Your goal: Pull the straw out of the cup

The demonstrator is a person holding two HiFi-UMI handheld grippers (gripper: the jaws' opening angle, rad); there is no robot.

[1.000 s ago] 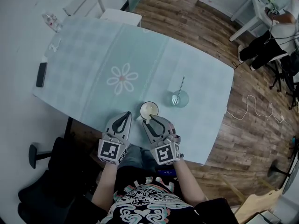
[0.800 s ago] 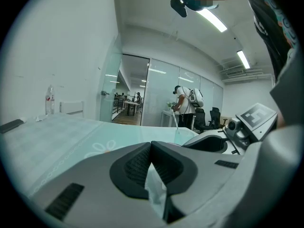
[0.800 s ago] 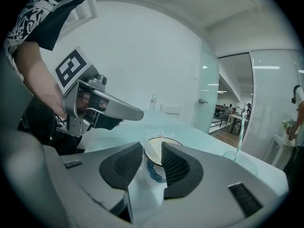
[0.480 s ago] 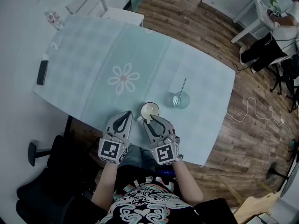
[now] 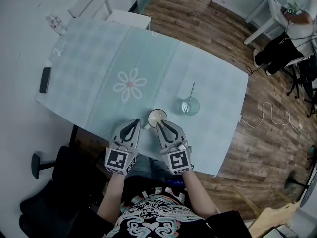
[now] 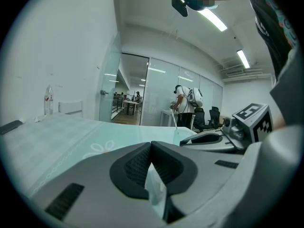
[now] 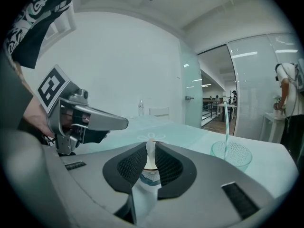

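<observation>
A clear cup (image 5: 188,105) with a striped straw (image 5: 191,90) standing in it sits on the mint tablecloth (image 5: 99,63), right of a white mug (image 5: 157,116). My right gripper (image 5: 159,124) is at the mug's near rim. In the right gripper view its jaws (image 7: 150,148) are closed on a white edge of the mug (image 7: 149,174); the clear cup (image 7: 231,153) and straw (image 7: 227,123) stand apart to the right. My left gripper (image 5: 134,121) rests left of the mug, shut and holding nothing (image 6: 151,144).
A black phone (image 5: 44,79) and a small bottle (image 5: 55,23) lie at the table's far left. A white chair (image 5: 111,6) stands behind the table. A person (image 5: 292,33) sits at a white desk at top right. A cable (image 5: 271,114) runs across the wood floor.
My right gripper has swung a little, so it points straighter at the mug. The left gripper, the clear cup and the straw stay where they were.
</observation>
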